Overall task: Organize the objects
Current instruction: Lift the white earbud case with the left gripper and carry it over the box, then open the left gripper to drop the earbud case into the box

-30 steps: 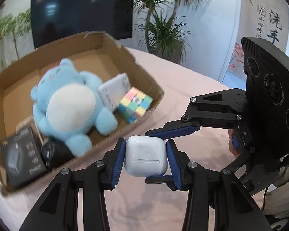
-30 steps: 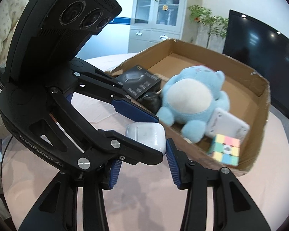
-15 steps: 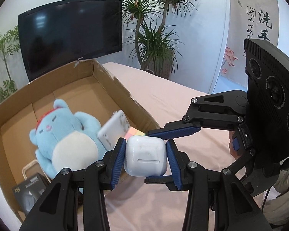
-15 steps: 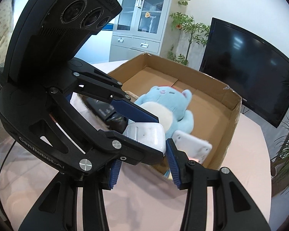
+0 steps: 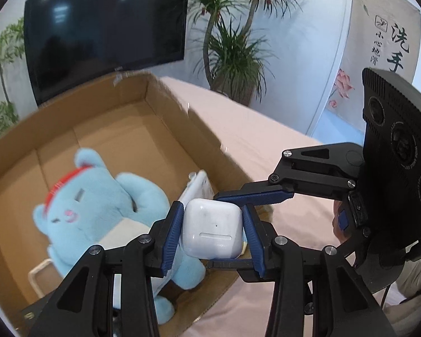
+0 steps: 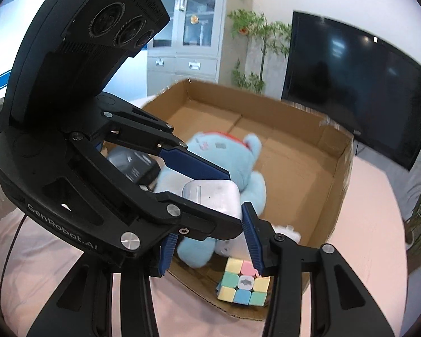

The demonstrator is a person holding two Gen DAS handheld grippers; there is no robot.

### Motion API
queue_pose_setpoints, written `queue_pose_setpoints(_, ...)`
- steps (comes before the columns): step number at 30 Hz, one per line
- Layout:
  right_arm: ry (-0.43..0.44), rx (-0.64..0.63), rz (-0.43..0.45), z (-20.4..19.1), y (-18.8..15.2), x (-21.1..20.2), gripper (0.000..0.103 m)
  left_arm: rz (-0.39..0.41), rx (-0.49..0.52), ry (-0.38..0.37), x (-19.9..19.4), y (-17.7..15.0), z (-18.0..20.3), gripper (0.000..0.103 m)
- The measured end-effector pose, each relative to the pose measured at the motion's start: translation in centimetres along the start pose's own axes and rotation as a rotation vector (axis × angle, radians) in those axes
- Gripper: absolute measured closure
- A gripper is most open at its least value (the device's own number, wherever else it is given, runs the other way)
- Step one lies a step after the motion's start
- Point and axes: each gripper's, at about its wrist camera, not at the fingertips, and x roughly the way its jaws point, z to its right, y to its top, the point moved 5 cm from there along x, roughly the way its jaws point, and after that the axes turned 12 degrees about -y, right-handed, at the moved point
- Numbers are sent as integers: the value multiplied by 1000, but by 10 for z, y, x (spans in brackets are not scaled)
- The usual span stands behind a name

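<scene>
My left gripper (image 5: 212,231) is shut on a white earbud case (image 5: 212,229) and holds it above the near edge of an open cardboard box (image 5: 165,118). The case also shows in the right wrist view (image 6: 213,196), with the left gripper's fingers around it. My right gripper (image 6: 210,248) is open, its fingers standing either side of the left gripper's tips and not touching the case. In the box lie a blue plush toy (image 5: 98,205), a white flat device (image 5: 196,186), a pastel puzzle cube (image 6: 243,283) and a black box (image 6: 132,165).
The box sits on a table with a pink cloth (image 5: 252,137). A black TV (image 5: 103,31) and potted plants (image 5: 233,53) stand behind it. A grey cabinet (image 6: 188,45) is at the back in the right wrist view.
Both grippers have moved up and forward over the box with the earbud case; the box and plush toy now sit lower and closer in both views. The grip has not changed.
</scene>
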Motion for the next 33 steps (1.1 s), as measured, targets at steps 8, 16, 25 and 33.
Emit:
queue_pose_setpoints(8, -6, -42, -144, -7, -42, 53, 62, -37, -53, -1, 46, -43, -19, 62)
queue_pose_setpoints(16, -88, -59, -195, -21, -54, 51, 45, 15, -69, 92, 21, -74, -2, 50)
queue_pose_setpoints(25, -219, 93, -225, -22, -64, 16, 28, 146, -315, 254, -55, -130, -25, 22)
queue_pose_setpoints(33, -322, 284, -303, -31, -80, 3, 25, 195, -546, 409, -93, -191, -33, 18)
